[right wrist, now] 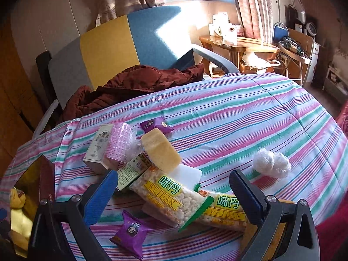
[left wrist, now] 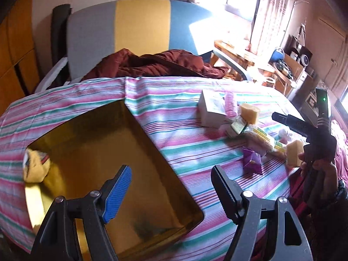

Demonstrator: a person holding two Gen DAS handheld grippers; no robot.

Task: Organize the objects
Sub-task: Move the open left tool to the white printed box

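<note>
An open gold tin [left wrist: 97, 141] lies on the striped cloth with a yellow item [left wrist: 35, 167] in its left corner. My left gripper [left wrist: 170, 171] hovers open over the tin's near end, nothing between its fingers. To the right is a pile: two rice cracker packets [right wrist: 167, 198], a yellow sponge [right wrist: 161, 150], a pink cup [right wrist: 121, 143], a white box [right wrist: 97, 148] and a purple snack packet [right wrist: 130, 232]. My right gripper [right wrist: 174, 176] stands open above the cracker packets, not touching them. A white plastic wad [right wrist: 271, 161] lies apart on the right.
A chair [right wrist: 104, 50] with a grey, yellow and blue back stands behind the table, a maroon jacket [right wrist: 134, 82] heaped on it. A wooden side table [right wrist: 239, 43] stands by the window. A second purple packet [right wrist: 155, 125] lies behind the pile.
</note>
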